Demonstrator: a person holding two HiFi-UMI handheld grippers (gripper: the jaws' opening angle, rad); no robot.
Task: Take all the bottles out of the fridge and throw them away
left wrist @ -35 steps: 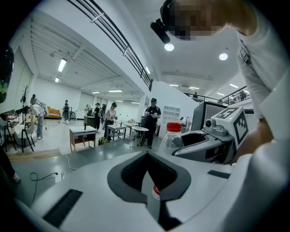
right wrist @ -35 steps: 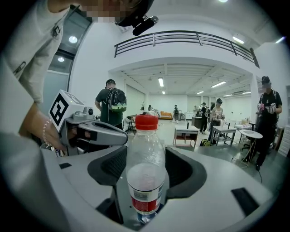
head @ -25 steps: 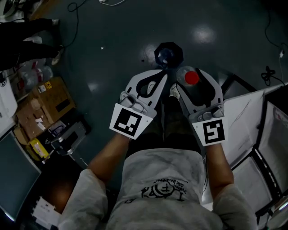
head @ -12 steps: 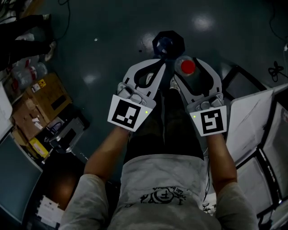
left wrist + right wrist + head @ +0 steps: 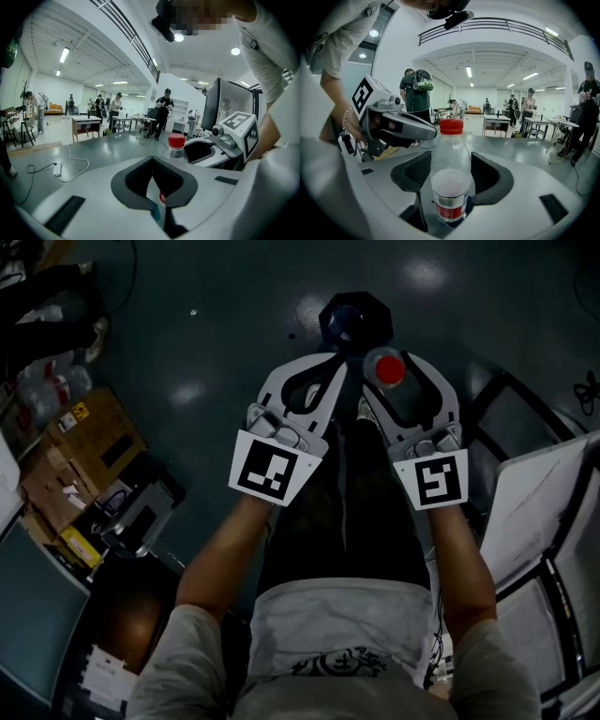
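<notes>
Brown cardboard boxes (image 5: 84, 442) sit on the floor far to the left. Next comes the left tool (image 5: 334, 371). Its two jaws are pressed together with nothing in them. Just past its tip, down on the floor, is a dark bin (image 5: 353, 317) with an open top. To the right of that, the right tool (image 5: 396, 376) is clamped on a clear bottle (image 5: 450, 173) with a red cap (image 5: 384, 369). The bottle stands up straight between the jaws, near the bin but a bit to its right side. I think this is the throwing-away step. Next, the bottle needs to go right over the bin's hole. Then the jaws must open so it drops in.
</notes>
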